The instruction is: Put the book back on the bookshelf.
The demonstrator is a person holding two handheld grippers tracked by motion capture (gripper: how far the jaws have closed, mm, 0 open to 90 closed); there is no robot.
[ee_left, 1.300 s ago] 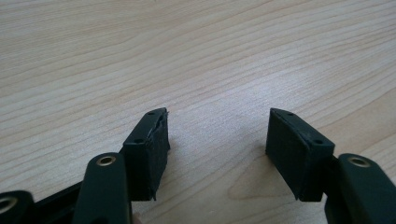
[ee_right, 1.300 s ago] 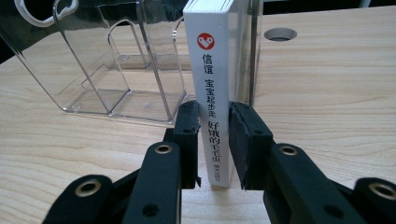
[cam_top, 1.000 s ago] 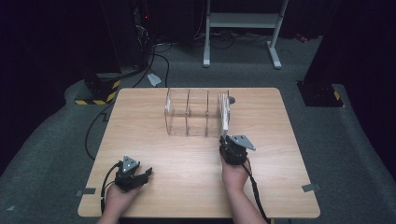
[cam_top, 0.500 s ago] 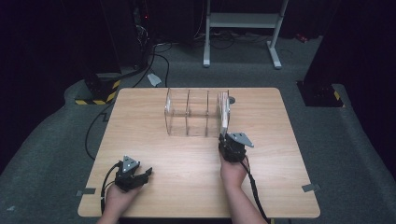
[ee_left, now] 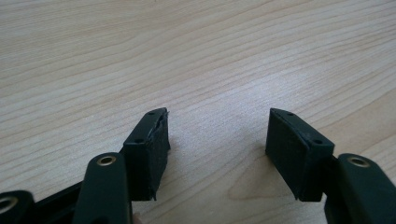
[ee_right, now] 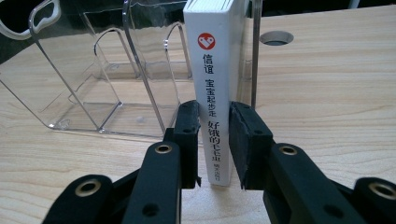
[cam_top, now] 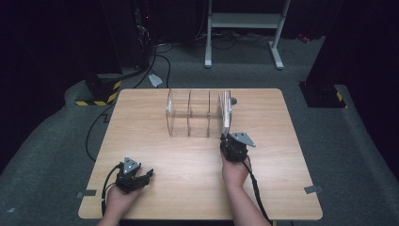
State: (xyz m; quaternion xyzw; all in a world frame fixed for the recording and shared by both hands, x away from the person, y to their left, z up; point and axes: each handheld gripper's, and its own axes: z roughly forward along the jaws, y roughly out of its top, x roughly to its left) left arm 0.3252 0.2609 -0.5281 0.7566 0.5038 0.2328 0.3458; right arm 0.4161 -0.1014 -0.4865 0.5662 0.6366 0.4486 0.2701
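Observation:
A white book with a red heart logo and black characters on its spine stands upright at the right end of a clear acrylic rack. My right gripper is shut on the spine's lower part, one pad on each side. From the high view, the book sits in the rack's rightmost slot, with the right gripper just in front of it. The other slots hold nothing. My left gripper rests near the table's front left, open, with bare wood between the jaws of the left gripper.
The wooden table has a round cable hole behind the rack. Beyond the table on the grey floor are a white metal stand, a yellow-and-black striped block and loose cables.

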